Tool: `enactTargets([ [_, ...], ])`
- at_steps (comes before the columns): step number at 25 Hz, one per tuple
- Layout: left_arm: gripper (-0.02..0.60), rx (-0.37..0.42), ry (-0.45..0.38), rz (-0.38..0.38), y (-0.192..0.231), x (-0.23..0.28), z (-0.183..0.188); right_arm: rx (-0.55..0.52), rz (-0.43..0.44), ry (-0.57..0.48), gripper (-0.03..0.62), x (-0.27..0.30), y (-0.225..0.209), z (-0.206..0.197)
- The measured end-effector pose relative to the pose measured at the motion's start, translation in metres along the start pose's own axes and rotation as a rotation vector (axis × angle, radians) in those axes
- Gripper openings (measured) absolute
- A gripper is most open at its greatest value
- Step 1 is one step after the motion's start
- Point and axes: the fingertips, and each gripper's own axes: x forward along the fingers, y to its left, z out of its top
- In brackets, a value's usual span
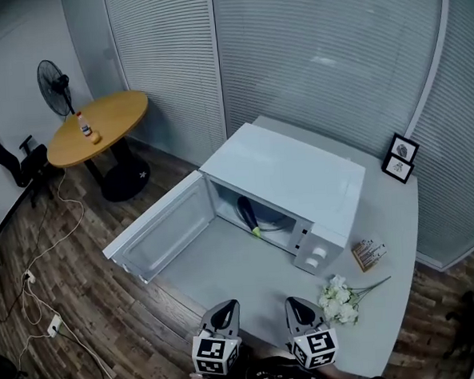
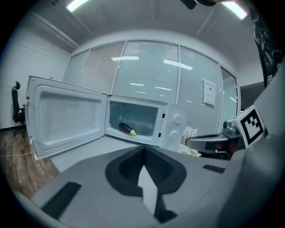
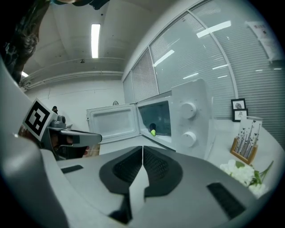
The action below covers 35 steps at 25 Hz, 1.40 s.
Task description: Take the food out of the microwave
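Observation:
A white microwave (image 1: pixel 288 177) stands on the grey table (image 1: pixel 226 277) with its door (image 1: pixel 163 228) swung wide open to the left. Inside lies a dark eggplant (image 1: pixel 248 212) with a green stem end, also seen in the left gripper view as the eggplant (image 2: pixel 127 128) and in the right gripper view as the eggplant (image 3: pixel 152 130). My left gripper (image 1: pixel 226 307) and right gripper (image 1: pixel 297 303) hover side by side over the table's near edge, well short of the microwave. The left gripper (image 2: pixel 144 148) is shut and empty. The right gripper (image 3: pixel 142 147) is likewise shut and empty.
White flowers (image 1: pixel 340 298) lie on the table right of the right gripper, a small card holder (image 1: pixel 370 253) beside the microwave's dial panel (image 1: pixel 319 253). Two framed pictures (image 1: pixel 400 158) stand at the back right. A round wooden table (image 1: pixel 98 125), a fan (image 1: pixel 55 84) and floor cables are at the left.

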Motion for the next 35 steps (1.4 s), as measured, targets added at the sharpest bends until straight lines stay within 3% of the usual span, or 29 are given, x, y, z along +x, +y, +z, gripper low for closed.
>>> enactTargets([
  [19, 0.008, 0.033, 0.012, -0.104, 0.089, 0.044, 0.018, 0.013, -0.137, 0.002, 0.006, 0.088, 0.014, 0.03],
  [29, 0.008, 0.028, 0.015, -0.113, 0.103, 0.052, 0.021, -0.019, -0.109, -0.008, 0.011, 0.119, 0.012, 0.06],
  [32, 0.008, 0.029, 0.024, -0.116, 0.102, 0.054, 0.02, -0.011, -0.096, -0.009, 0.103, 0.126, 0.009, 0.067],
  [35, 0.008, 0.025, 0.03, -0.116, 0.101, 0.056, 0.017, -0.014, -0.096, -0.009, 0.126, 0.135, 0.002, 0.072],
])
